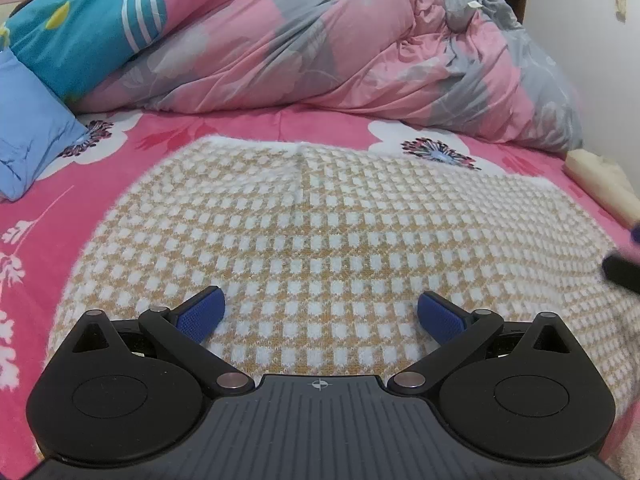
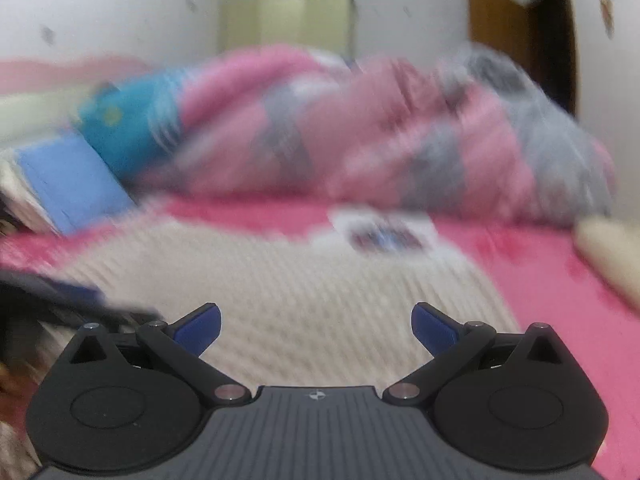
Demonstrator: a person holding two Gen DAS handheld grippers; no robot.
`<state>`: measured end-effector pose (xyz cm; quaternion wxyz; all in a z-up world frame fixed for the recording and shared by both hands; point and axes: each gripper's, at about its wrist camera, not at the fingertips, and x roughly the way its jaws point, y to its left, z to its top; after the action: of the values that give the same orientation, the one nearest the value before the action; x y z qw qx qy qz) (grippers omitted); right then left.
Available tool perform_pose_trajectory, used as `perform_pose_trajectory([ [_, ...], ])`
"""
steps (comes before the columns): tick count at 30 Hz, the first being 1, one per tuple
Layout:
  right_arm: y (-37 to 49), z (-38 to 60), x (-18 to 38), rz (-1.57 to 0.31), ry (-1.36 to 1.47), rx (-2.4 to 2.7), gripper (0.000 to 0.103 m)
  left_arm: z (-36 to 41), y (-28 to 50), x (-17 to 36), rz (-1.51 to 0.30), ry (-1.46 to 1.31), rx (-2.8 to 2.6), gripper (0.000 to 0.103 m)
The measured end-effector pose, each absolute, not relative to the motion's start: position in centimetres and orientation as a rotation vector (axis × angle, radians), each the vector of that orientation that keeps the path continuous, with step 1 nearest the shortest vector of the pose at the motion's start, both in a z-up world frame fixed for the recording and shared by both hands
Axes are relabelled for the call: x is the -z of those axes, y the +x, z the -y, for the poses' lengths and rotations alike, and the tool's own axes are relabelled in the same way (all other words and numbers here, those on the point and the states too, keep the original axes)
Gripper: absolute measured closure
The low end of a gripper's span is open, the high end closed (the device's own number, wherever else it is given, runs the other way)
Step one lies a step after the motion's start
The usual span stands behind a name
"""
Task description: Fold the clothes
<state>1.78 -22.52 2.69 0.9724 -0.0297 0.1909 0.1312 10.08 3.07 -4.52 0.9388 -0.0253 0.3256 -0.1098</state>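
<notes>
We see a knit sweater (image 1: 320, 232) with small white and tan squares. It lies spread out flat on the bed, on a bright pink sheet (image 1: 48, 216) with white flowers.

Our left tongs (image 1: 321, 312) hang just above the near part of the sweater. Their two blue pads stand wide apart, and nothing is between them but the sweater below. They hold nothing.

Our right tongs (image 2: 316, 322) are also spread wide and hold nothing. That picture is blurry, but we can still see the sweater (image 2: 288, 280) under and in front of them. In the left view, a dark bit of the right tongs shows at the right edge of the sweater.

Behind the sweater a big puffy quilt (image 1: 320, 48) lies in a heap. It is pink and grey. A teal cloth (image 1: 84, 20) with white stripes lies at the left end of the quilt. A light blue pillow (image 1: 32, 140) sits to the left of the sweater. A cream thing (image 1: 600, 184) lies to the right of the sweater, by the bed's edge.
</notes>
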Motion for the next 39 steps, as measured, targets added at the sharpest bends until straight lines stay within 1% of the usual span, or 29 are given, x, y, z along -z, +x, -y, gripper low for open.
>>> perform_pose_trajectory([
  [2, 2.2, 21.2, -2.5, -0.383, -0.077, -0.323, 0.0, -3.1, 10.0, 4.6, -0.658, -0.054, 0.227, 0.0],
  [4, 3.7, 19.8, 0.0, -0.475, -0.127, -0.361, 0.001, -3.3, 9.9, 4.7, -0.644, -0.057, 0.233, 0.0],
  [5, 4.8, 19.1, 2.1, -0.557, -0.168, -0.363, 0.0, -3.3, 9.8, 4.7, -0.641, -0.054, 0.235, 0.0],
  [7, 5.3, 20.7, 3.8, -0.549, -0.047, -0.398, 0.0, -3.4, 9.5, 4.1, -0.62, -0.034, 0.243, 0.0],
  [10, 5.6, 20.7, 3.1, -0.586, -0.038, -0.392, 0.0, -3.6, 8.9, 2.6, -0.538, -0.006, 0.26, 0.0],
  [12, 5.5, 20.5, 3.3, -0.576, -0.051, -0.389, 0.0, -3.7, 9.1, 1.4, -0.475, -0.009, 0.266, 0.0],
  [15, 5.7, 20.4, 2.9, -0.59, -0.038, -0.391, 0.001, -3.5, 11.3, 1.0, -0.477, -0.034, 0.275, 0.0],
  [16, 5.6, 20.3, 2.4, -0.592, -0.041, -0.394, 0.007, -3.3, 12.3, 1.5, -0.489, -0.042, 0.28, 0.0],
  [17, 5.6, 20.4, 1.7, -0.581, -0.041, -0.396, 0.022, -3.3, 13.4, 2.2, -0.512, -0.044, 0.279, 0.001],
  [18, 5.7, 20.5, 1.0, -0.57, -0.042, -0.397, 0.031, -3.4, 14.7, 3.4, -0.56, -0.036, 0.266, 0.002],
  [19, 5.7, 20.8, 0.3, -0.552, -0.044, -0.374, 0.039, -3.5, 15.6, 4.7, -0.607, -0.036, 0.256, 0.001],
  [22, 6.6, 21.5, -0.9, -0.5, -0.07, -0.293, 0.042, -3.8, 15.6, 5.7, -0.596, -0.048, 0.269, 0.0],
  [25, 9.1, 21.1, 1.9, -0.597, -0.154, -0.252, 0.042, -3.9, 15.7, 5.6, -0.604, -0.043, 0.277, 0.0],
  [27, 9.3, 20.8, 2.2, -0.602, -0.185, -0.258, 0.041, -4.0, 15.5, 5.3, -0.598, -0.042, 0.282, 0.001],
  [28, 9.5, 20.6, 2.3, -0.604, -0.199, -0.261, 0.043, -4.1, 15.3, 4.9, -0.59, -0.043, 0.285, 0.002],
  [29, 9.6, 20.7, 1.2, -0.613, -0.187, -0.261, 0.053, -4.3, 15.0, 4.4, -0.58, -0.046, 0.29, 0.004],
  [30, 9.5, 21.2, 0.1, -0.584, -0.166, -0.256, 0.056, -4.5, 14.7, 3.8, -0.557, -0.052, 0.3, 0.004],
  [31, 9.6, 21.5, -0.7, -0.553, -0.157, -0.242, 0.055, -4.6, 14.6, 3.2, -0.525, -0.059, 0.314, 0.004],
  [33, 11.0, 22.2, -0.5, -0.555, -0.152, -0.199, 0.055, -4.3, 15.2, 2.4, -0.492, -0.053, 0.328, 0.003],
  [35, 12.5, 22.9, -0.2, -0.558, -0.147, -0.157, 0.055, -3.6, 16.8, 2.9, -0.539, -0.024, 0.316, 0.003],
  [36, 13.2, 23.2, 1.2, -0.573, -0.13, -0.173, 0.053, -3.3, 17.8, 3.8, -0.584, -0.006, 0.303, 0.001],
  [37, 14.0, 23.6, 2.6, -0.588, -0.112, -0.188, 0.05, -3.2, 18.6, 4.7, -0.611, -0.006, 0.3, 0.0],
  [39, 14.4, 24.5, 1.7, -0.619, -0.056, -0.198, 0.051, -3.5, 19.1, 5.7, -0.616, -0.029, 0.313, 0.0],
])
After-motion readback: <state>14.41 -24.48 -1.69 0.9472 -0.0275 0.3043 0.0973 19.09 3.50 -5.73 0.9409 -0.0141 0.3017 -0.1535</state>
